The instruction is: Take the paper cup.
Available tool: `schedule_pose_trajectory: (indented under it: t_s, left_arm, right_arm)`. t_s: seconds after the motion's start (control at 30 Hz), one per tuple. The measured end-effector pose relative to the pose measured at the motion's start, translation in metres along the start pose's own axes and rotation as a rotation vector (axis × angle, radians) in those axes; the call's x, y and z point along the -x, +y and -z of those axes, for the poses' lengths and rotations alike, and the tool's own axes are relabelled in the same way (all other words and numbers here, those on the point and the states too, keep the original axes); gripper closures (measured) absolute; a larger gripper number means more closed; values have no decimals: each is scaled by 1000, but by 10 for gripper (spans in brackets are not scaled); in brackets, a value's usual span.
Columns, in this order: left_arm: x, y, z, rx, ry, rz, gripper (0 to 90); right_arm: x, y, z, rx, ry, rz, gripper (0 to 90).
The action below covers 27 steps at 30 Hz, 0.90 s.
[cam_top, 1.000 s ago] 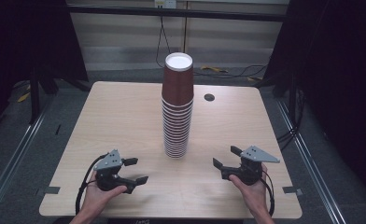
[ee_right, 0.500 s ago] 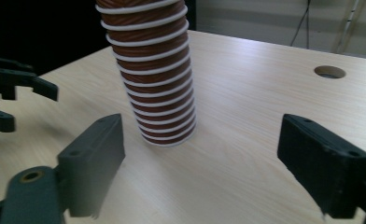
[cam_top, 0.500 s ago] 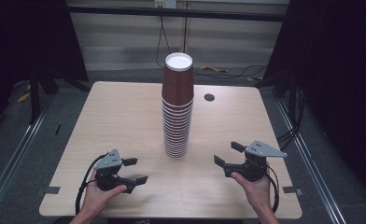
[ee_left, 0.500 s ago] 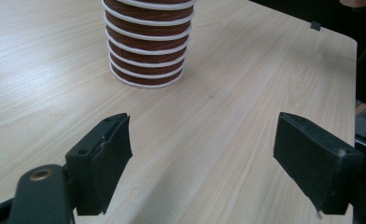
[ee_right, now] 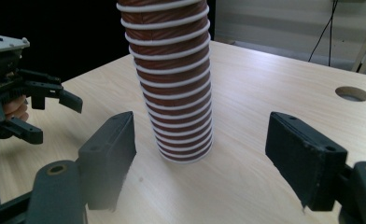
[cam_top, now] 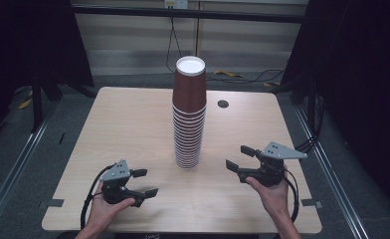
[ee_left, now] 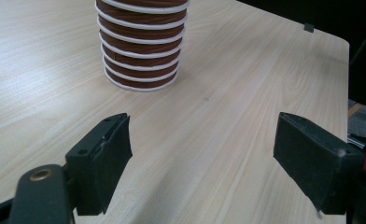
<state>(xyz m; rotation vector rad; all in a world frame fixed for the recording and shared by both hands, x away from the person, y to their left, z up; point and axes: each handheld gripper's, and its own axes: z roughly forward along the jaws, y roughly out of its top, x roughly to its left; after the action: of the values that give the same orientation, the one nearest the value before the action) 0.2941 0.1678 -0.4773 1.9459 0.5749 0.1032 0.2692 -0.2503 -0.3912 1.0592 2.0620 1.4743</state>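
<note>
1. Change: the right gripper (cam_top: 237, 157) has risen a little off the table (cam_top: 123, 124) compared with a moment ago and points at the stack (cam_top: 189, 119). The left gripper (cam_top: 147, 182) has kept its place. The stack is untouched. Judged meaning: the right hand is starting its approach to the cups, and no cup has been taken yet.
2. Left gripper, one: near left, low over the table. Its jaws stand wide apart with nothing between them.
3. Stack of brown paper cups, one: upright at the table's middle, well apart from both grippers. The cups are nested mouth down with white rims showing. Well over a dozen rims can be seen, but the exact number cannot be told.
4. Hole (cam_top: 223, 104) in the table, one: far side, just right of the stack.
5. Right gripper, one: near right, raised. Its jaws are spread wide and empty, with the stack's base framed between them in the right gripper view.
6. Table, one.
</note>
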Motion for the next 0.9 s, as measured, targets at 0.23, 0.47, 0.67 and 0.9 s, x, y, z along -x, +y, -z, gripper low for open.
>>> schedule_pose_trajectory:
  t_s: [0.23,0.47,0.67,0.9]
  left_arm:
    - [0,0,0,3,-5,-6,177]
    - [1,0,-2,-1,-8,-2,178]
    - [3,0,-2,-7,-18,-10,179]
    - [4,0,-3,-11,-15,-21,182]
  right_arm:
    - [-2,16,-3,-1,21,24,236]
    - [-2,34,-3,11,28,50,237]
    - [-2,46,-5,16,33,69,237]
    - [-4,63,-13,6,87,82,237]
